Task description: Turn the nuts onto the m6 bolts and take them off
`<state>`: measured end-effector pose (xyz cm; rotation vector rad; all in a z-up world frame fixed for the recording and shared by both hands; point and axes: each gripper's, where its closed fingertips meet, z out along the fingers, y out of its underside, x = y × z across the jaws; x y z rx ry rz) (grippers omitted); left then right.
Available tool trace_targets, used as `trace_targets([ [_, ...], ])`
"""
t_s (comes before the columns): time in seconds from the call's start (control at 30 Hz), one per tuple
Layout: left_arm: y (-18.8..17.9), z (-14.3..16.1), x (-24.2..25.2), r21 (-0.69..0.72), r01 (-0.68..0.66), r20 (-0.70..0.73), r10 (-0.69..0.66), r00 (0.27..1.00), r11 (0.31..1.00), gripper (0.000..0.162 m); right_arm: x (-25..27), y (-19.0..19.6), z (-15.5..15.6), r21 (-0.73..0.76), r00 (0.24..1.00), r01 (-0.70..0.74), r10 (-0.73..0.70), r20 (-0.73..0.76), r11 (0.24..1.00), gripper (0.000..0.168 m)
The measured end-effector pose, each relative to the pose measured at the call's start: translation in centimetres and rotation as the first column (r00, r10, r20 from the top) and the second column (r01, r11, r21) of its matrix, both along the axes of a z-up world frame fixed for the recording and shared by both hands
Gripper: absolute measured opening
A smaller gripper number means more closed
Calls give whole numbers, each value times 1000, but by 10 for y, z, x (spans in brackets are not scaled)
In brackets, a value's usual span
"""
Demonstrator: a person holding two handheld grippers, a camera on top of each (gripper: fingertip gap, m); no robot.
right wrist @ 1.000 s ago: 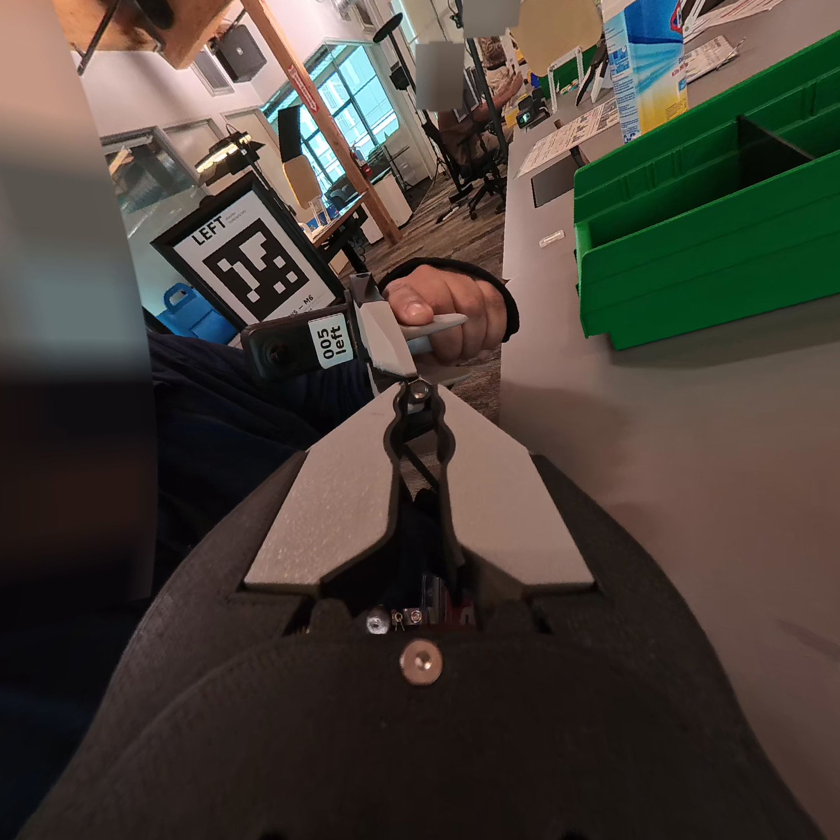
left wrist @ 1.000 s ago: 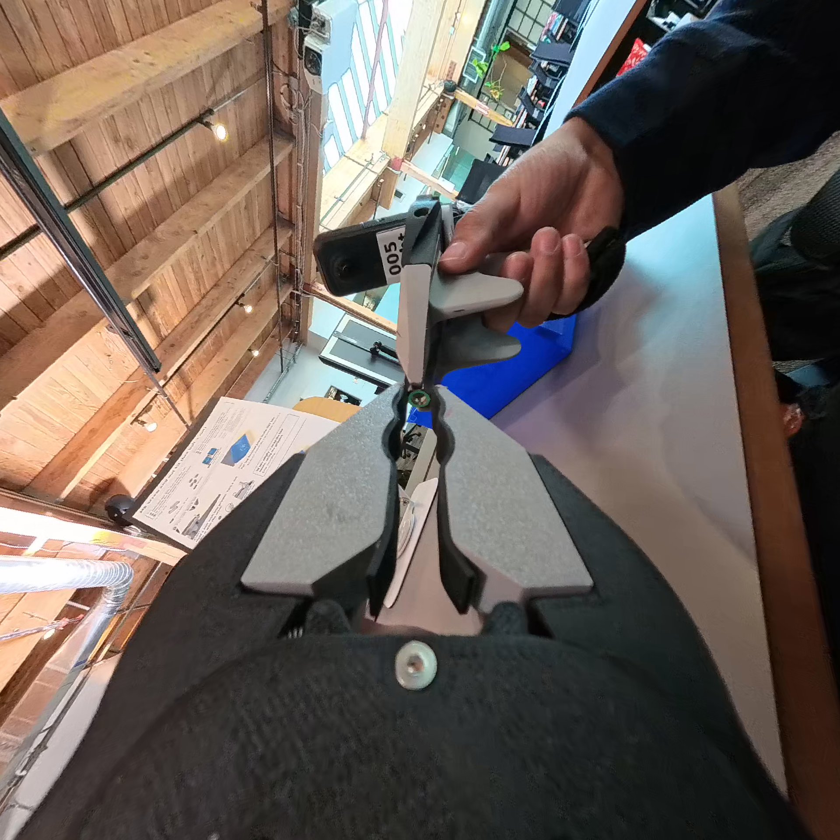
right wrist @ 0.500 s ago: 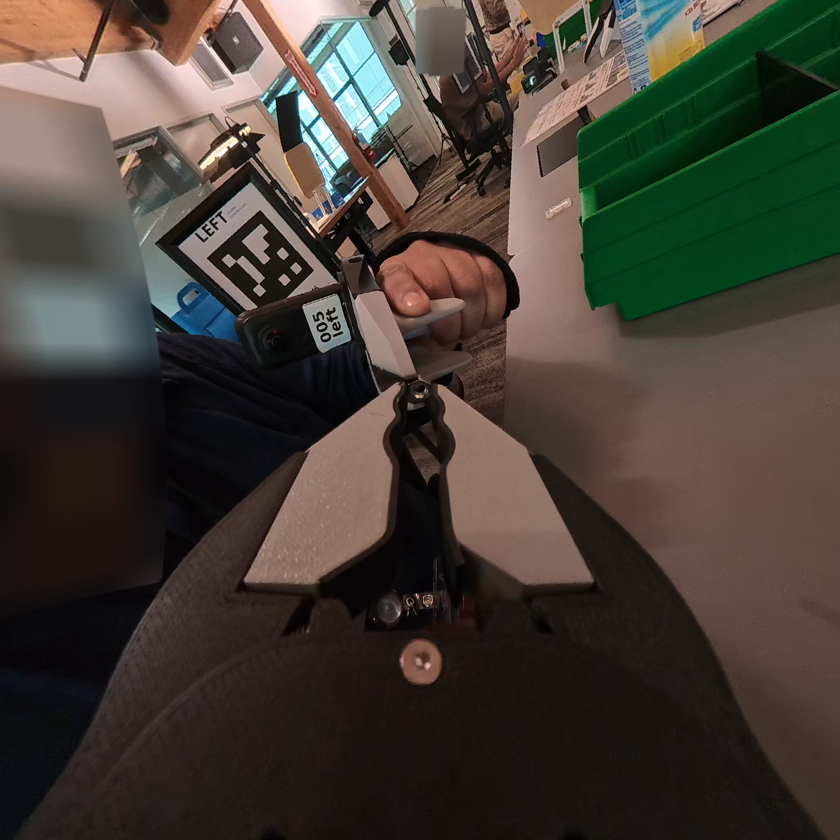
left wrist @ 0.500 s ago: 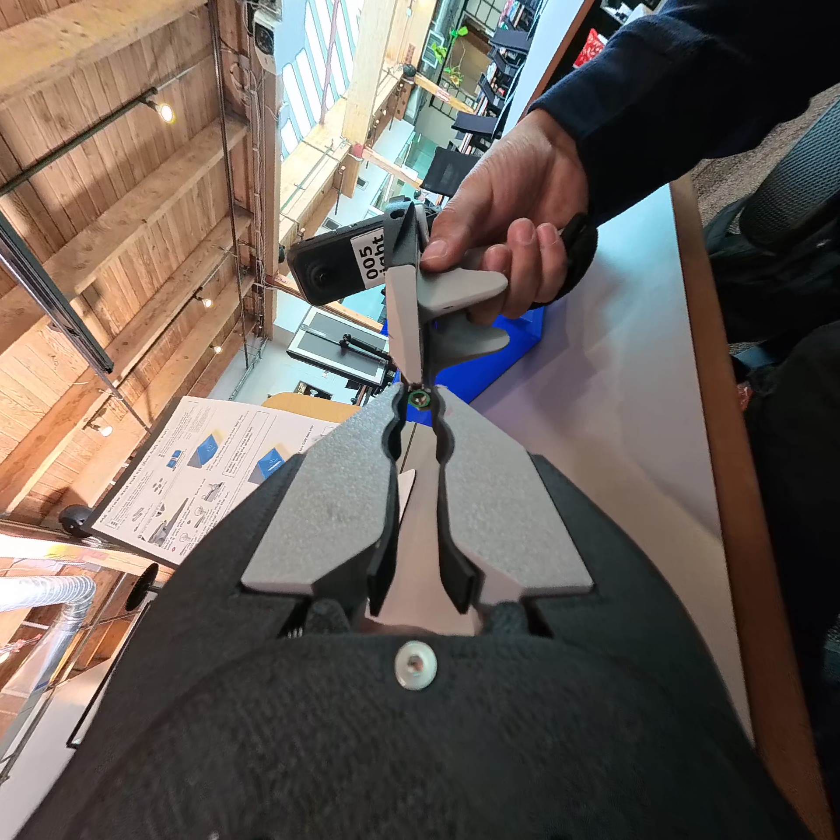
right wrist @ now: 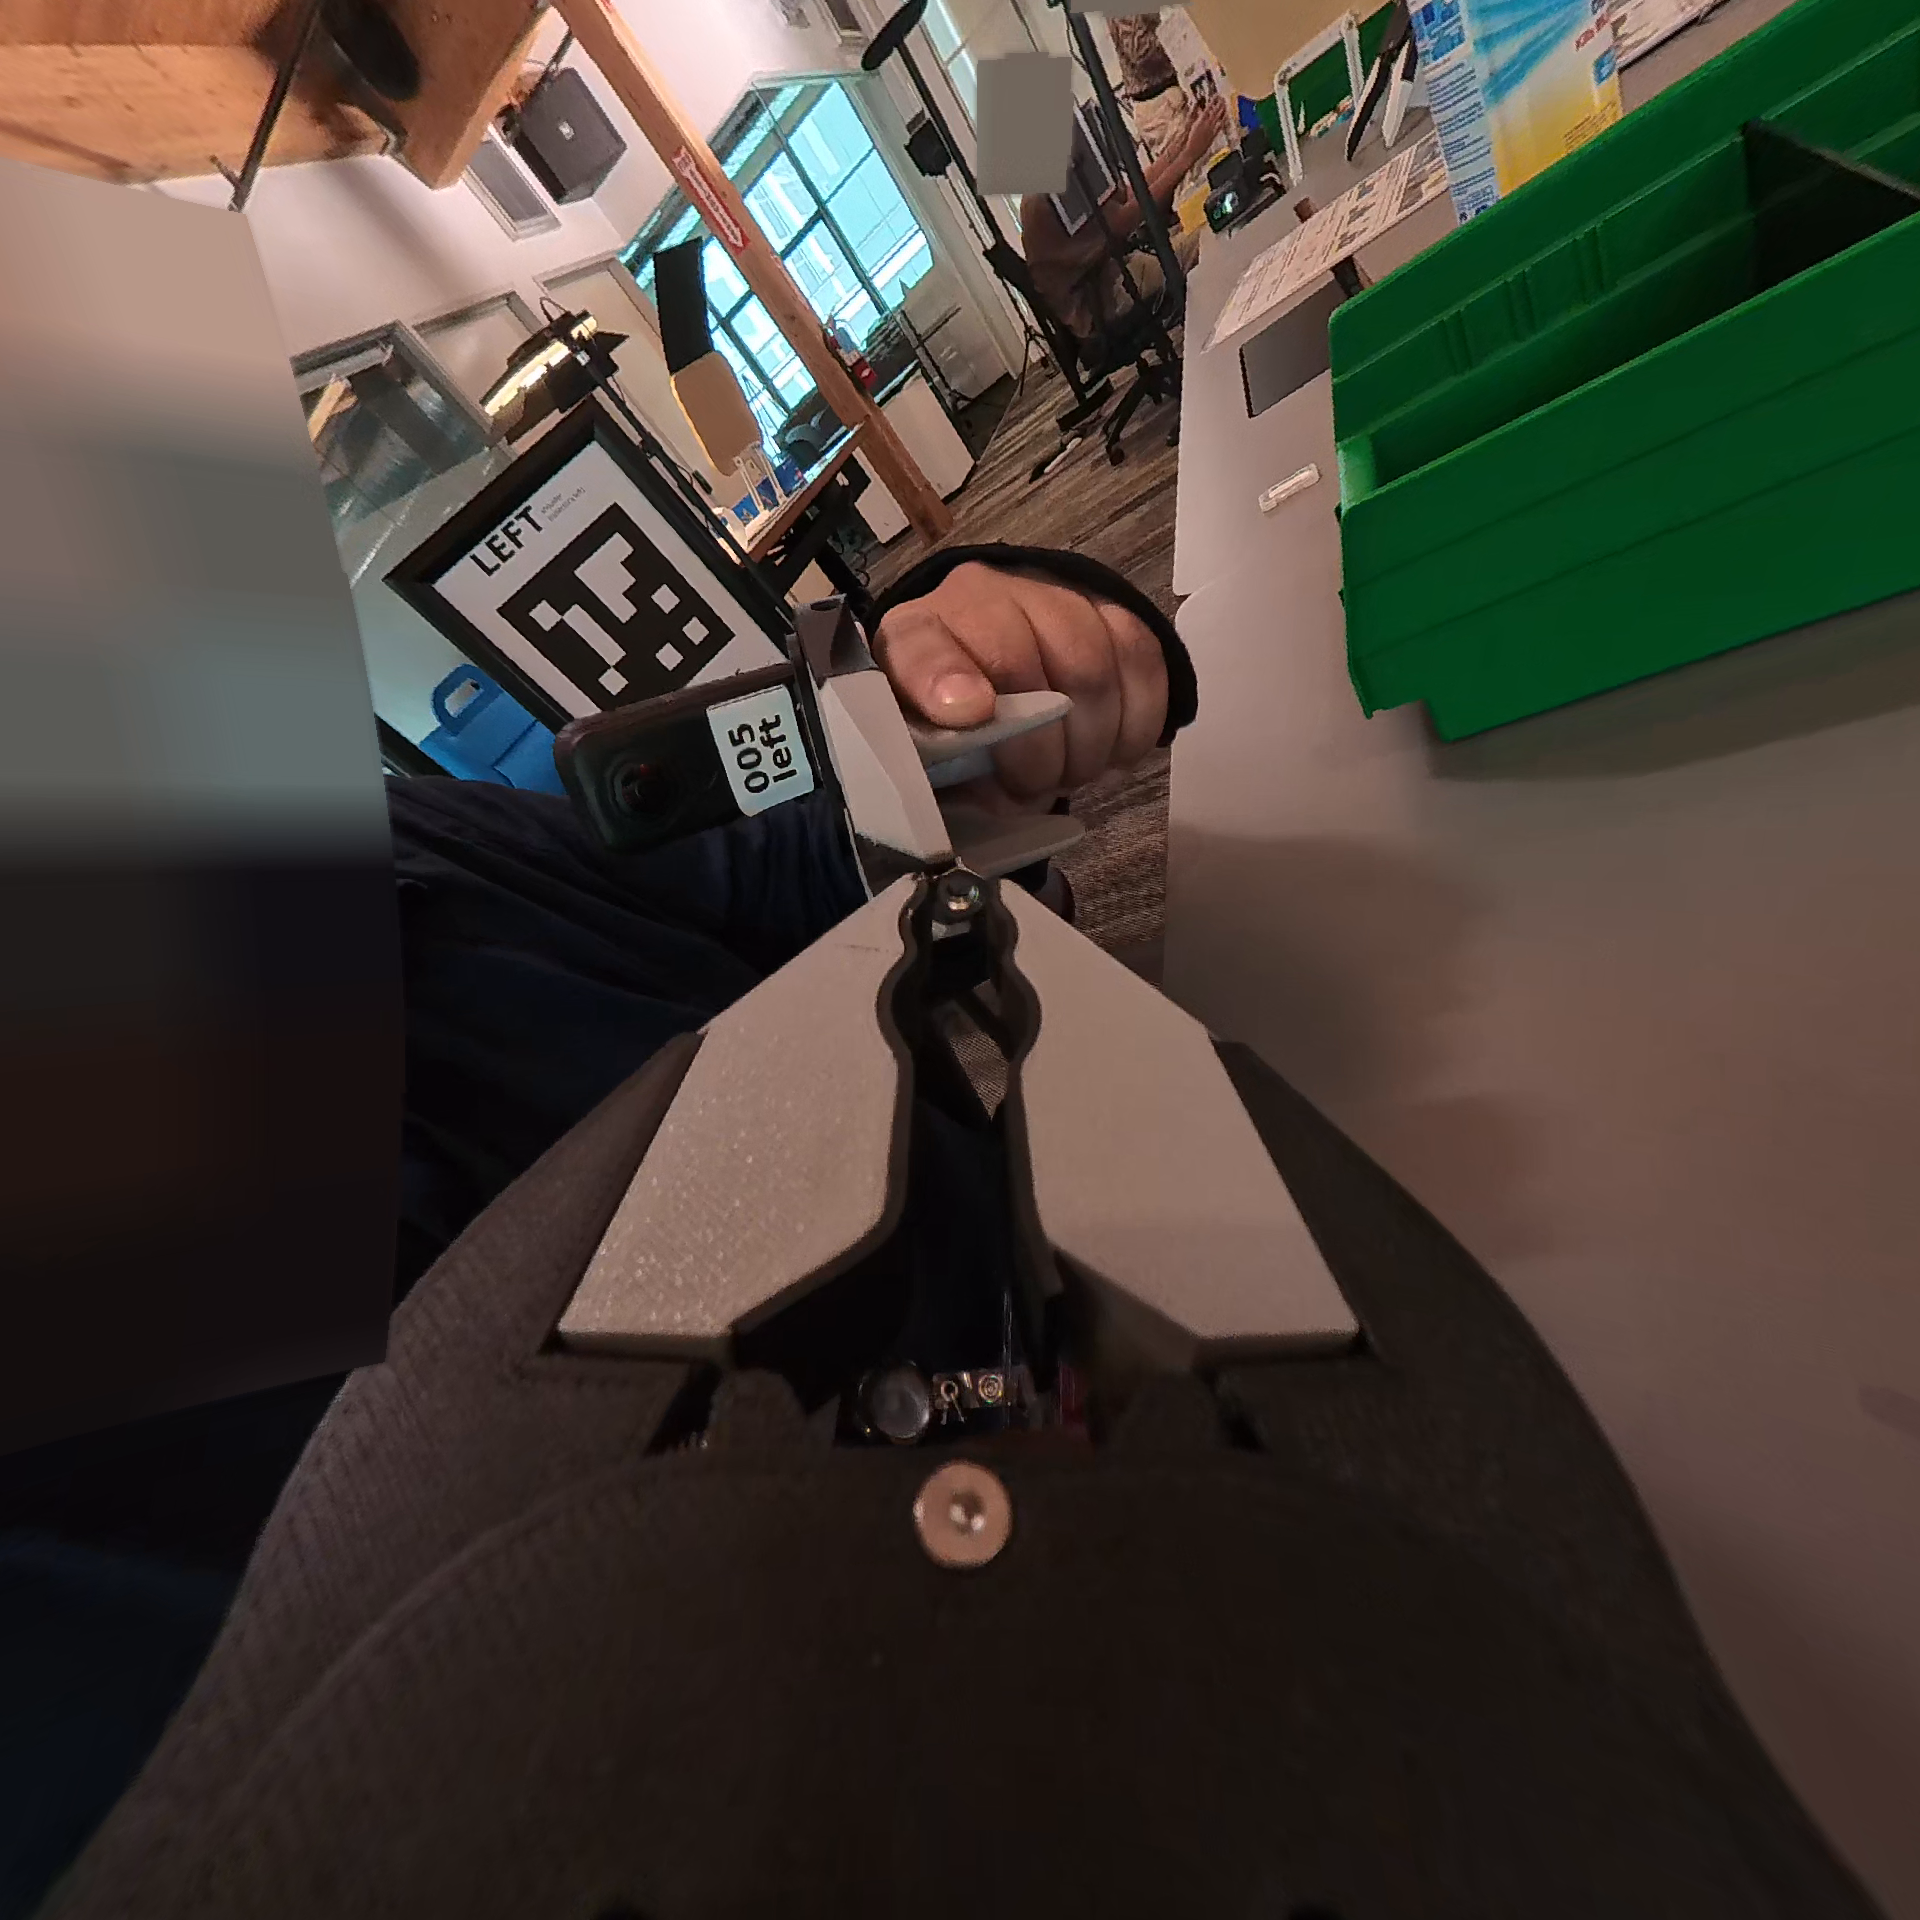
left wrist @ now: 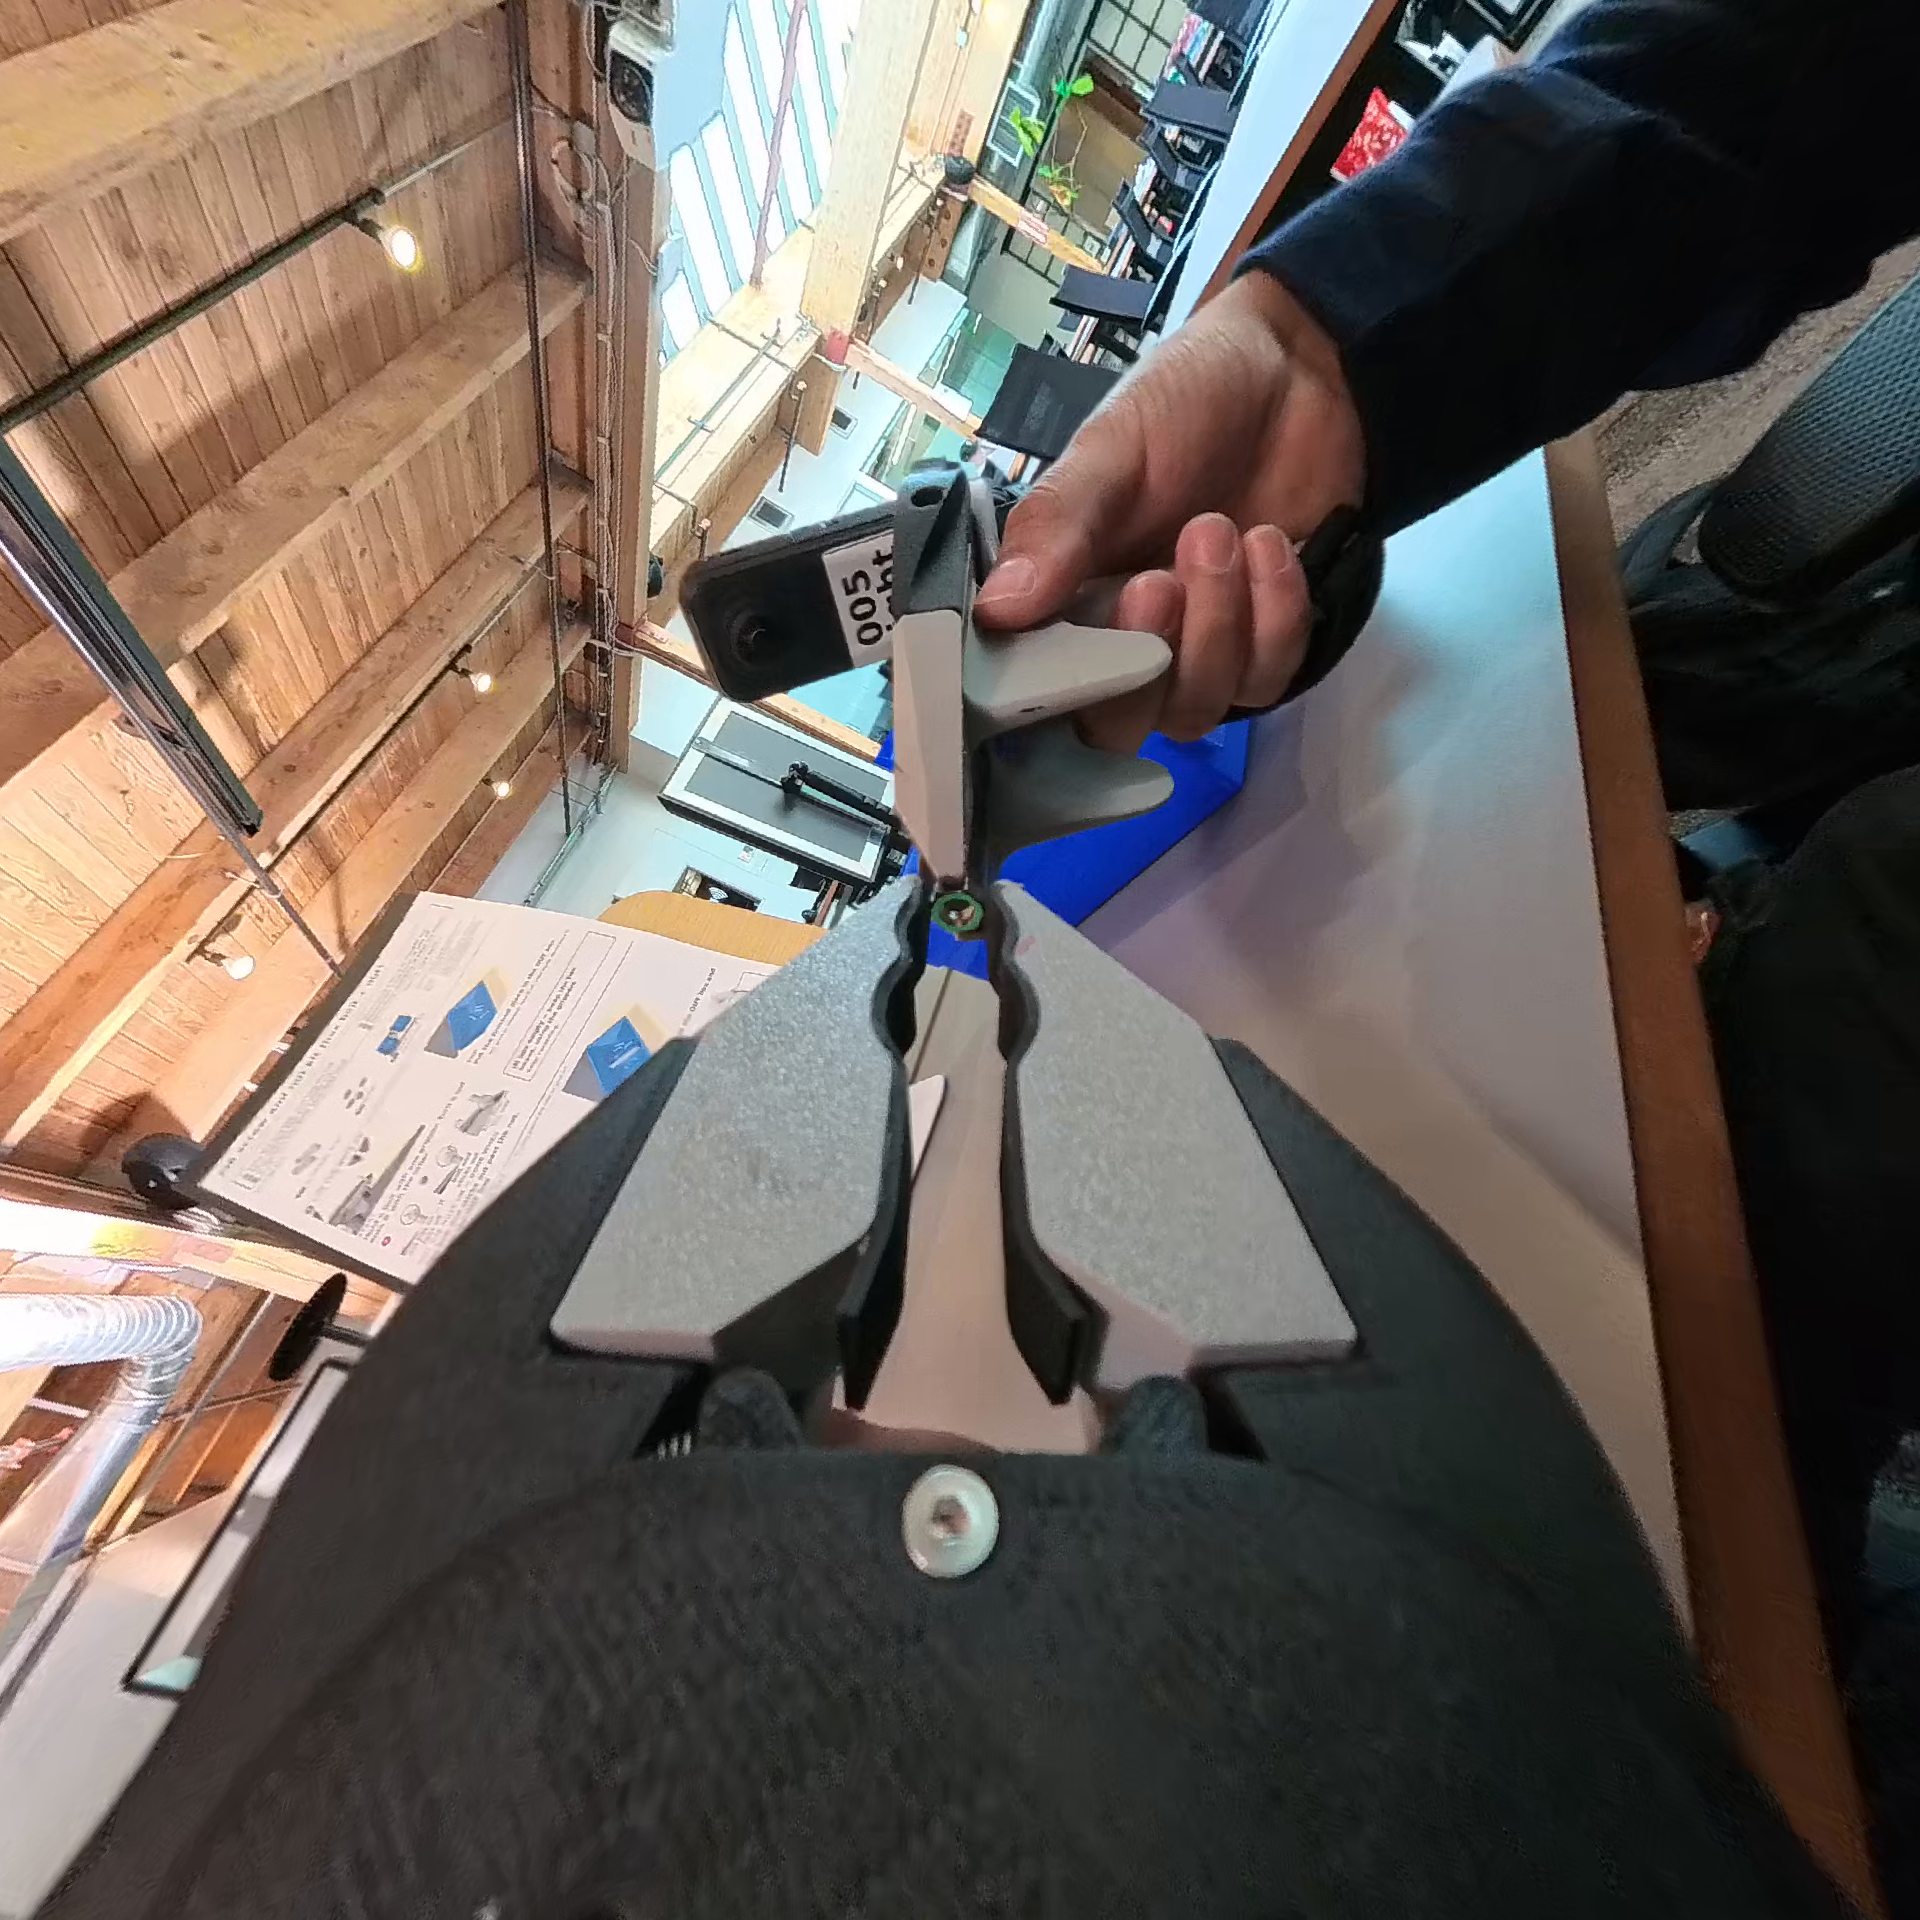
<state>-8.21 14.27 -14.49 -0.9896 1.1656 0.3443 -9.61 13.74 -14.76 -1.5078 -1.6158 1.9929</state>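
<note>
In the left wrist view my left gripper (left wrist: 956, 914) is shut on a small metal part with a green ring (left wrist: 957, 911), seen end-on; it looks like the bolt. The right gripper (left wrist: 951, 868) meets it tip to tip, held by a hand (left wrist: 1174, 520). In the right wrist view my right gripper (right wrist: 961, 902) is shut on a small silver part (right wrist: 964, 896) that looks like the nut. The left gripper (right wrist: 940, 857) touches it from the far side, held by a hand (right wrist: 1029, 665). Both are held in the air beside the table. The joint between the parts is hidden.
Green bins (right wrist: 1621, 499) stand on the grey table (right wrist: 1558, 987) to the right. A blue bin (left wrist: 1122, 831) and an instruction sheet (left wrist: 468, 1070) lie beyond the grippers. The table's wooden edge (left wrist: 1662, 1039) runs on the right. A framed marker board (right wrist: 603, 613) stands behind the left gripper. The grippers are tip to tip, or close to it.
Both grippers stay shut and tip to tip. The views have swung a little as the pair shifted; the green bins sit slightly farther right in the right wrist view.
</note>
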Motion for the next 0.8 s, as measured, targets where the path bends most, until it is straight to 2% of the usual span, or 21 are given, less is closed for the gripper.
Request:
trace_targets([
  [0.03,0,1,0,-7,3,10,-3,1000,1000,9,0,1,0,-2,1000,3,-3,-1,1000,7],
  [0.13,-4,9,-4,-2,11,61,-11,998,1000,12,2,10,2,1,999,39,-39,-5,999,6],
  [0.23,-6,15,-8,-41,34,111,-29,993,999,7,7,18,6,-3,998,65,-65,-14,998,6],
  [0.3,-1,12,-11,-124,41,164,-20,986,991,6,10,26,8,38,994,104,-103,-18,994,6],
  [0.33,5,5,-12,-215,51,204,-6,979,975,5,13,32,10,76,991,136,-135,-22,988,7],
  [0.43,36,-25,-17,-506,70,324,114,939,860,19,24,54,17,194,970,242,-239,-41,951,7],
  [0.5,62,-47,-25,-618,42,330,211,920,785,25,31,65,23,234,956,294,-288,-62,927,7],
  [0.57,84,-69,-27,-729,76,341,265,902,681,27,38,71,30,239,947,321,-311,-79,917,6],
  [0.63,102,-86,-23,-804,136,357,287,889,579,24,44,75,32,248,940,340,-328,-88,907,6],
  [0.7,115,-95,-18,-846,168,351,292,889,506,23,47,78,32,265,936,351,-340,-89,898,7],
  [0.8,126,-97,-6,-855,197,350,254,902,480,20,51,80,32,266,936,353,-342,-90,897,7],
])
